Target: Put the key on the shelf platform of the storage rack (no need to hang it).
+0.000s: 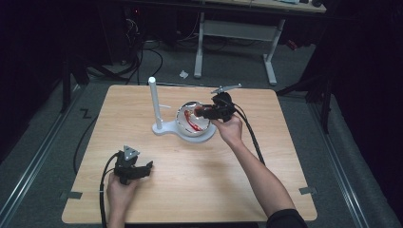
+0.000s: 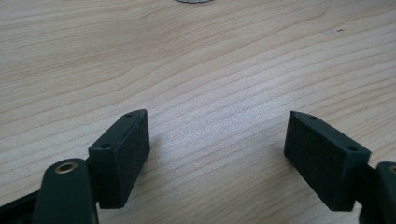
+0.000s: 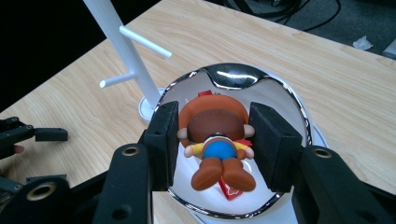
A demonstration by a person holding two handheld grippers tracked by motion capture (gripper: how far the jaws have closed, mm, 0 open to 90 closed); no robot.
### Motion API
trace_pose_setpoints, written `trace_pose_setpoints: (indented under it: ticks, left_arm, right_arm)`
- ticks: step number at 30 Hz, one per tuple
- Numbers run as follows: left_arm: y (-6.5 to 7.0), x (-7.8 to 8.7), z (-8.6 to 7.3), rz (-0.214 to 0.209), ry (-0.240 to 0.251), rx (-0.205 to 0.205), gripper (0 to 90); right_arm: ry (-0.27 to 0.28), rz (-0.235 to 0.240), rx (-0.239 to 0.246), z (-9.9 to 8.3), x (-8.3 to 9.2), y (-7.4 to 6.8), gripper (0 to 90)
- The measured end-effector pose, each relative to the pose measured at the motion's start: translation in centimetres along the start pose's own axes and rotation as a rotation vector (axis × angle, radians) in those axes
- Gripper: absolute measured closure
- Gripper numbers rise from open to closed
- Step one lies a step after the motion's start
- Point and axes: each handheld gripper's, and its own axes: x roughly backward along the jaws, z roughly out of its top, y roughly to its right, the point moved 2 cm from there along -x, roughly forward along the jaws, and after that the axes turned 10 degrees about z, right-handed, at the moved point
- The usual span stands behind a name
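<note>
The right gripper is clenched on a small toy figure above the shiny bowl; the left gripper rests released on the table.

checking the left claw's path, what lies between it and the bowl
Bare wooden table lies between the left claw and the bowl, as the high view shows.

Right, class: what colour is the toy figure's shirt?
Blue, with yellow sleeves, on the toy figure; the right gripper view shows it best.
</note>
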Motion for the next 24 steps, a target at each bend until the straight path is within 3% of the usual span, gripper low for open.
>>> trace_pose_setpoints:
  ticks: [11, 24]
  left_arm:
    - [0.0, 0.0, 0.0, 0.005, 0.002, 0.010, 22.5]
    - [-0.1, -0.1, 0.1, -0.008, 0.009, -0.021, 22.7]
  right_arm:
    - [-0.024, 0.000, -0.023, -0.7, -1.4, 0.5, 54.7]
    - [-0.039, -0.013, -0.041, -1.6, -3.3, 1.1, 54.6]
